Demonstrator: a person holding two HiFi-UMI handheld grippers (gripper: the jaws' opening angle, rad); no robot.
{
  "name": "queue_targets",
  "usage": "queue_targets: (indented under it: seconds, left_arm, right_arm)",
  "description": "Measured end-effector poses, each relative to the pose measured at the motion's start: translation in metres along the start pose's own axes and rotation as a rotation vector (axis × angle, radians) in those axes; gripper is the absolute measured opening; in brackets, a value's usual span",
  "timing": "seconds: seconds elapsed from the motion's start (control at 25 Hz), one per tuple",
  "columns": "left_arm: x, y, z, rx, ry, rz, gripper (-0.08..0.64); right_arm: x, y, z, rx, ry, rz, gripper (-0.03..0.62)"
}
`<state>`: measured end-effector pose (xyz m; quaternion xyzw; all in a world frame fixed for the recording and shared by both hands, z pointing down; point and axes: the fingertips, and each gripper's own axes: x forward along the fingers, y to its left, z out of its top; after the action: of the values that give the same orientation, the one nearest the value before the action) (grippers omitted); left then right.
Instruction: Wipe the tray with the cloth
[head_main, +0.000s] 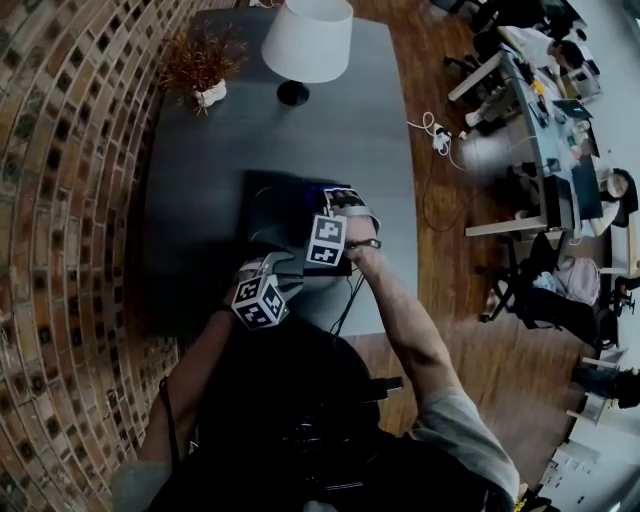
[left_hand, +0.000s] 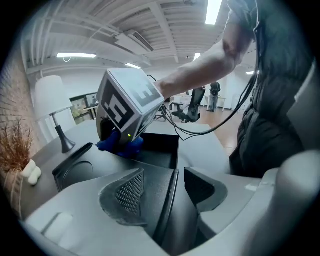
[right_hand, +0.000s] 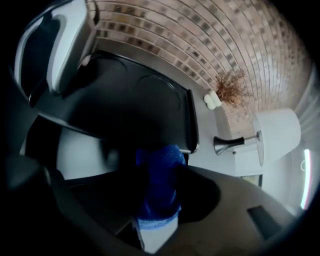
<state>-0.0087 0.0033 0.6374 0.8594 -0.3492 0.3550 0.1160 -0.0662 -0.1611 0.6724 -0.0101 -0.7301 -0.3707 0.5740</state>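
Note:
A black tray (head_main: 262, 208) lies on the dark table in the head view. My left gripper (left_hand: 167, 192) straddles the tray's near rim (left_hand: 171, 180). Its ribbed left pad (left_hand: 127, 192) lies over the tray's surface, and a narrow gap shows on the right finger's side. My right gripper (right_hand: 157, 186) is shut on a blue cloth (right_hand: 160, 165) and holds it over the tray's right part. The left gripper view shows the cloth (left_hand: 120, 145) bunched under the right gripper's marker cube (left_hand: 131, 102), against the tray (left_hand: 75, 162).
A white-shaded lamp (head_main: 305, 45) and a dried plant in a white vase (head_main: 205, 75) stand at the table's far end. A brick wall (head_main: 60, 200) runs along the left. To the right, a power strip (head_main: 440, 140) lies on the wooden floor near office desks.

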Motion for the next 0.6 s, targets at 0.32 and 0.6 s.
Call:
queue_targets:
  seconds: [0.32,0.6]
  left_arm:
    - [0.003,0.001,0.000,0.007,-0.003,0.012,0.255]
    - [0.003,0.005,0.000,0.001,-0.005,0.037,0.242]
  right_arm:
    - [0.012,0.011,-0.029,0.108,0.198,0.234,0.161]
    - [0.013,0.016,-0.038,0.049,0.282,0.272,0.161]
